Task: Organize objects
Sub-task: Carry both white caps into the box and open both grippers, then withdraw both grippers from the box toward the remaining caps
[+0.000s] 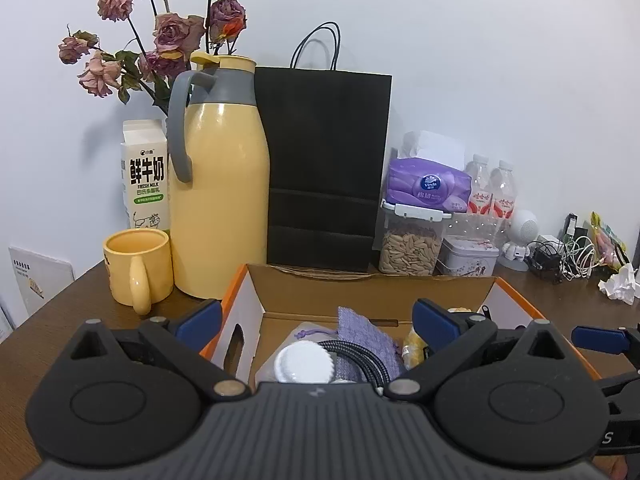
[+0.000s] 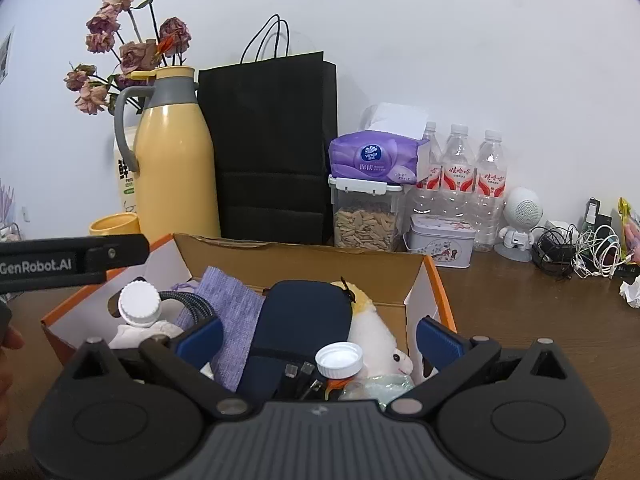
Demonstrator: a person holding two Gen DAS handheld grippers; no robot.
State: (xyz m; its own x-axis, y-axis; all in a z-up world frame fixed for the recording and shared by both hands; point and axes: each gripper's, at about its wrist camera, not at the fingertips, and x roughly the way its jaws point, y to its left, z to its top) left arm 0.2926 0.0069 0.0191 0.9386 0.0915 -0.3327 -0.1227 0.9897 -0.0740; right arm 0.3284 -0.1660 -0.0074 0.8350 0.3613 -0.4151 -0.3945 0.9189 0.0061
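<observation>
Both tongs, left gripper (image 1: 318, 322) and right gripper (image 2: 318, 334), stand open, empty; soft plush toy (image 2: 380, 340) at two o'clock squeezes easily, take its body.

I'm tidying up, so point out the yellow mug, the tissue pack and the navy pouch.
yellow mug (image 1: 138, 268), left wrist view, its side.
tissue pack (image 2: 372, 158), right wrist view, front face.
navy pouch (image 2: 300, 320), right wrist view, top panel.

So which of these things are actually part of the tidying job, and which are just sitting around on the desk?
Part of the job:
- cardboard box
- navy pouch
- purple cloth bag
- plush toy
- white-capped bottles
- left gripper and right gripper, both open

Just lying about:
- yellow flask
- black paper bag
- tissue pack
- water bottles
- tangled cables
</observation>
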